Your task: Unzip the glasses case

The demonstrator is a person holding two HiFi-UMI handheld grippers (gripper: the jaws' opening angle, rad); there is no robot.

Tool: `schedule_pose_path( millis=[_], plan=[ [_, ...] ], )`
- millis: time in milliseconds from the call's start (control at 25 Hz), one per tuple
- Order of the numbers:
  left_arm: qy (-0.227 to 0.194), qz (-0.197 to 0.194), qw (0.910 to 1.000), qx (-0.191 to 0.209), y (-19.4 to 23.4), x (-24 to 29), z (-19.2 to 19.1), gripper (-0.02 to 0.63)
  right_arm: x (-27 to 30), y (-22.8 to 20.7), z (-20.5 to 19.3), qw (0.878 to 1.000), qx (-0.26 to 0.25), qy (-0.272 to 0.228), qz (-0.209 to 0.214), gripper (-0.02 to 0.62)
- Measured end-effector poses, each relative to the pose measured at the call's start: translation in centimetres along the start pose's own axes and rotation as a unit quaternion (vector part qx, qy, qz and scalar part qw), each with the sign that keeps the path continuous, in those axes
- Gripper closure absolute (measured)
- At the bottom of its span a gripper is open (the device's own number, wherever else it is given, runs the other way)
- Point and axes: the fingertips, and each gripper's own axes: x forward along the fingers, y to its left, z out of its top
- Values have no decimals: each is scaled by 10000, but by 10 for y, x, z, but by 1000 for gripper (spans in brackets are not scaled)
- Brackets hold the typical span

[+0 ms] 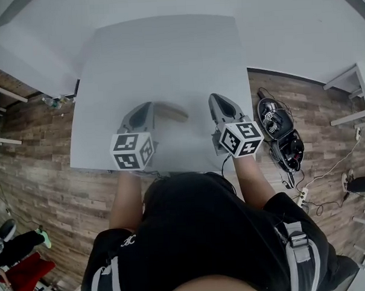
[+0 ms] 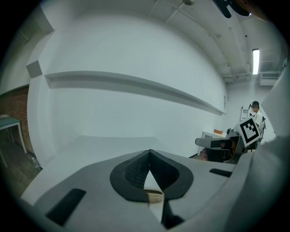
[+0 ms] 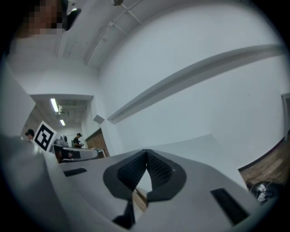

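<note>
Fingers meet, tips together, on both left gripper and right gripper, flanking the tan glasses case (zip too small to read); unzipping looks unstarted.

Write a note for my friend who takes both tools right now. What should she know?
The left tool is shut, with nothing seen pinched at its tips.
The right tool is shut too, and looks empty.
The glasses case, tan, is between the two tools over the white table.
Done: the pictures don't show whether the zip is open.
Left: find the zip pull, grip it, hold the case steady and unzip.
</note>
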Motion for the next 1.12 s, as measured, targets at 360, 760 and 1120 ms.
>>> schedule_pose_path(
  millis=[360,760,1120],
  plan=[
    [360,130,9987,-340,-60,8,-30,606,-16,-12,-17,9948,91,393,931,581],
    [297,279,9987,-308,-56,-41,-44,606,-39,43,-34,9935,-270,589,931,581],
    [122,428,9948,-912,-37,-104,-94,606,-72,105,-59,9870,-1074,931,754,582]
  ],
)
